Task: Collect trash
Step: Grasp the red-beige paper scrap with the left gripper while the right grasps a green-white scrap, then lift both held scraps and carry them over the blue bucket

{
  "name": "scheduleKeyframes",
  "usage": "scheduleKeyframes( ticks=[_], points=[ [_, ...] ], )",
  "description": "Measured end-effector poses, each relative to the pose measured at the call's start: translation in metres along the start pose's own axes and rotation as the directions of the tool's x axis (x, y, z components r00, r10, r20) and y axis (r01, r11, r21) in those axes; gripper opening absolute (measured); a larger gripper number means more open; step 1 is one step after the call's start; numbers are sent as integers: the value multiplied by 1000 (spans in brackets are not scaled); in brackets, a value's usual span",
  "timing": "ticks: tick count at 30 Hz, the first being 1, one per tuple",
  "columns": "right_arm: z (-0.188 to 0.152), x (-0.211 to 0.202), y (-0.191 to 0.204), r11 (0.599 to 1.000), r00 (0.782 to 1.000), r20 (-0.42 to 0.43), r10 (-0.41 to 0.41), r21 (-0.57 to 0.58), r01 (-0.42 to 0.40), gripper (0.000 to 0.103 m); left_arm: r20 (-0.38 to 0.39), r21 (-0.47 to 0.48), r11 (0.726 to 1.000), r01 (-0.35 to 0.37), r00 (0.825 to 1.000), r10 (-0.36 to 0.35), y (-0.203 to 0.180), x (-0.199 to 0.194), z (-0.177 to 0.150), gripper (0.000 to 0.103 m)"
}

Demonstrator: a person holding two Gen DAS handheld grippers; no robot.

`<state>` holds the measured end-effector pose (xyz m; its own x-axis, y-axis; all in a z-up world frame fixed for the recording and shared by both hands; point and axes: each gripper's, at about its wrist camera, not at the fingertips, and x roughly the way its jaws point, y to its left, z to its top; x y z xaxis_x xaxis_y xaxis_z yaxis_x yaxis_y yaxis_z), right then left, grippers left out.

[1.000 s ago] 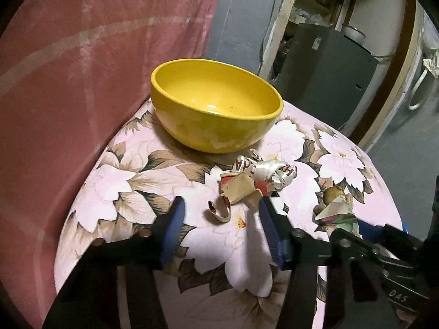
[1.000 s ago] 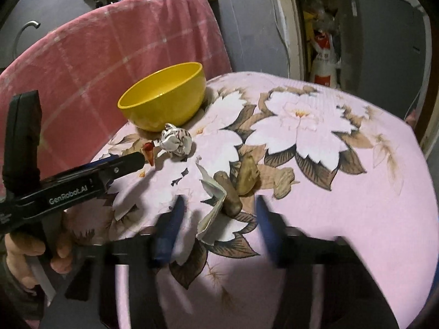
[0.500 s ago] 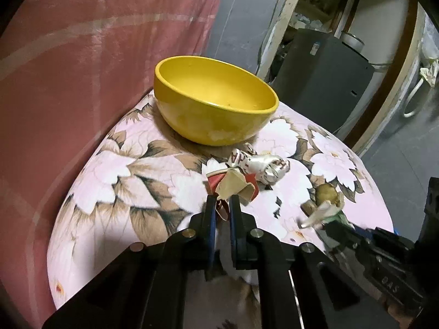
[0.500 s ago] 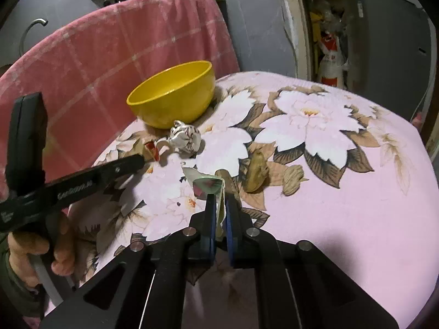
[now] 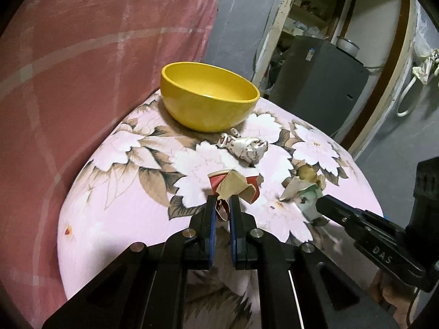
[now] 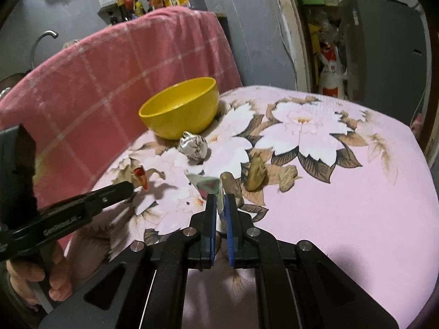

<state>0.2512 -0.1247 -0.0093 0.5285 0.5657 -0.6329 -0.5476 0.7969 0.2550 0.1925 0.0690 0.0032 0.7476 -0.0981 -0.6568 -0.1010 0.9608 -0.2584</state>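
1. The floral cushion (image 6: 343, 192) carries everything here. It is soft and domed, and a pink plaid blanket (image 5: 82, 68) hangs behind it.
2. The yellow bowl (image 5: 208, 101) sits at the back of the cushion near the blanket, and it looks empty; I judge it to be where the trash goes.
3. A crumpled foil wrapper (image 5: 247, 148) lies just in front of the bowl, untouched by either tool.
4. The left tongs (image 5: 221, 208) are pinched narrow on a torn red and tan paper scrap (image 5: 233, 186), gripping only its lower curl.
5. The right tongs (image 6: 219, 205) are likewise nearly closed on a folded green and white wrapper (image 6: 208, 186), caught by one edge.
6. Two brown nut shells (image 6: 256, 174) rest just beside the right tongs.
7. Risks, as I judge them:
   - Each piece is held by a thin edge, so it could tear or slip free on the way.
   - The bowl could tip on the soft cushion if it is knocked.
   - The two tools are close together and could collide over the bowl.
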Motion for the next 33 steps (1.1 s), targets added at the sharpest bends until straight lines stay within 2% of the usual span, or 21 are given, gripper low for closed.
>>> scheduleKeyframes(
  ticks=[3, 4, 5, 7, 10, 15, 16, 17, 19, 23, 29, 33],
  points=[
    [-1, 4, 4, 1000, 1000, -23, -13, -17, 13, 14, -3, -2, 1000, -12, 1000, 12, 2, -2, -2, 7],
    [0, 5, 5, 1000, 999, -33, -16, -24, 16, 25, -3, -2, 1000, -14, 1000, 14, 3, -3, -3, 7],
    [1, 7, 6, 999, 999, -45, -19, -28, 18, 31, -3, -1, 1000, -17, 1000, 17, 4, -3, -3, 7],
    [3, 13, 6, 999, 997, -74, -22, -34, 19, 31, -10, -7, 1000, -16, 1000, 16, 7, -1, -4, 7],
    [6, 24, 4, 1000, 991, -130, -14, -26, 11, 38, -24, -26, 1000, -8, 1000, 7, 12, 3, -5, 7],
    [10, 33, 4, 999, 987, -163, 9, -42, -16, 39, -36, -42, 999, 10, 999, -12, 17, 8, -8, 7],
    [10, 34, 5, 999, 986, -168, 13, -48, -22, 36, -37, -46, 999, 14, 999, -15, 18, 9, -9, 7],
    [10, 34, 6, 998, 986, -168, 16, -54, -26, 24, -38, -50, 999, 17, 999, -19, 19, 9, -10, 7],
    [9, 37, 6, 998, 984, -179, 11, -57, -22, 11, -37, -55, 998, 23, 999, -25, 20, 7, -10, 7],
    [9, 35, 6, 998, 986, -168, 18, -49, -27, 5, -37, -57, 998, 28, 999, -30, 20, 7, -10, 7],
    [7, 20, 7, 999, 996, -85, 2, -47, -6, 4, -22, -44, 999, 27, 999, -28, 18, 3, -11, 6],
    [7, 17, 10, 999, 998, -63, 9, -52, -12, 3, -14, -18, 1000, 14, 1000, -15, 12, 1, -12, 6]
  ],
)
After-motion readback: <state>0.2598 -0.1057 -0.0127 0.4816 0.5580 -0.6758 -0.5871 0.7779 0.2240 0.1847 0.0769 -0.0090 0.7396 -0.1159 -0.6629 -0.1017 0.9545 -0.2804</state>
